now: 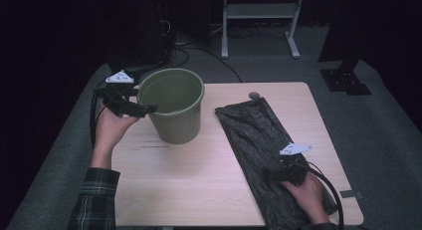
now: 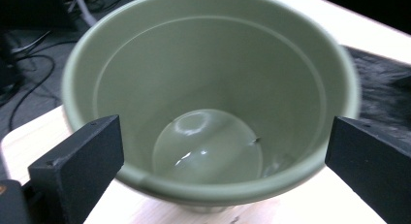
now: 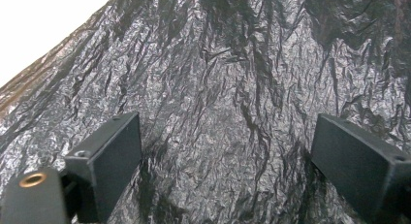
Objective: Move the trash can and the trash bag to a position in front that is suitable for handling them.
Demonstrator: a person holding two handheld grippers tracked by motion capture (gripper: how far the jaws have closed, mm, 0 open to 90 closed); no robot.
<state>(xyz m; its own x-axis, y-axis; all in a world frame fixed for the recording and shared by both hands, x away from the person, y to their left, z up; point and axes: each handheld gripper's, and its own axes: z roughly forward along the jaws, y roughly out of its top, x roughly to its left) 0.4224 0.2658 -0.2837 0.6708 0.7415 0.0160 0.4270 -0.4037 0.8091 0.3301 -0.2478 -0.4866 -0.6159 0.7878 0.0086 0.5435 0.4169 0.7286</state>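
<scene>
So a green plastic bucket (image 1: 173, 106) is stood upright on the light wood desk (image 1: 199, 180), toward its far left part, and a crinkly black plastic bag (image 1: 263, 150) is laid flat along the right side, well apart from the bucket.

The left tool (image 1: 149, 109) is held right at the bucket's left rim. In the left gripper view the jaws are spread wide, one on each side of the near rim of the bucket (image 2: 213, 88), with nothing pinched between them, and the empty, shiny bottom can be seen straight down inside. Whether the rim is actually touched can't be told.

The right tool (image 1: 271, 174) is held low over the near end of the bag, toward the desk's front right corner. In the right gripper view its jaws are also wide apart, with the wrinkled bag (image 3: 228, 98) spread out beneath and between them, nothing grasped. A bit of bare desk (image 3: 43, 25) is seen at the upper left there.
</scene>
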